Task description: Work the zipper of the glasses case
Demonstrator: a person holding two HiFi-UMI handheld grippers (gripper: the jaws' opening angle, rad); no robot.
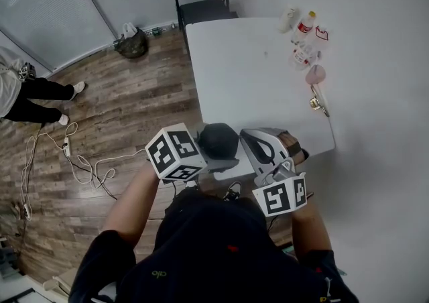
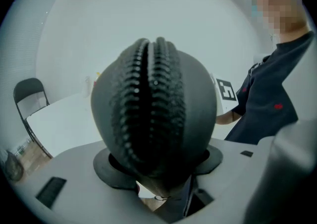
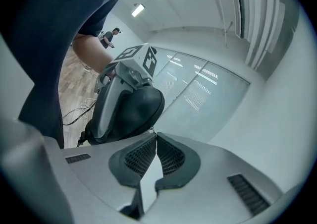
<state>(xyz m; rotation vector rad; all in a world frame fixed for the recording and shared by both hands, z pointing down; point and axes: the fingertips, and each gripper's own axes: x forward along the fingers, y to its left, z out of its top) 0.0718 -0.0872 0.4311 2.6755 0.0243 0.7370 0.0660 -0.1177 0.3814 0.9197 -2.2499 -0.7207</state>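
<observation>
Dark shirt fabric (image 1: 221, 255) is filling the bottom of the head view, closest to the lens. Just beyond it, both grippers are meeting by the near edge of the white tabletop (image 1: 255, 74), holding the glasses case (image 1: 219, 141) up between them, off the surface.

The left gripper (image 2: 158, 167) is clamping the lower end of the case between its fingers, so the case's long axis is pointing away from that gripper. The shell is looking matte black, smooth and egg-shaped. The zipper (image 2: 148, 104) is facing the left gripper view, its two ridged rows of teeth running up and over the dome with a dark slit between them.

The right gripper (image 3: 154, 141) is sitting just to the case's right. Its dark ribbed fingers are pressing together at the tips and seem to be pinching a tiny metal zipper pull (image 3: 150, 130) right at the seam.

Judging by this, the right gripper is the one placed to draw the pull along the seam while the left is steadying the case.
</observation>
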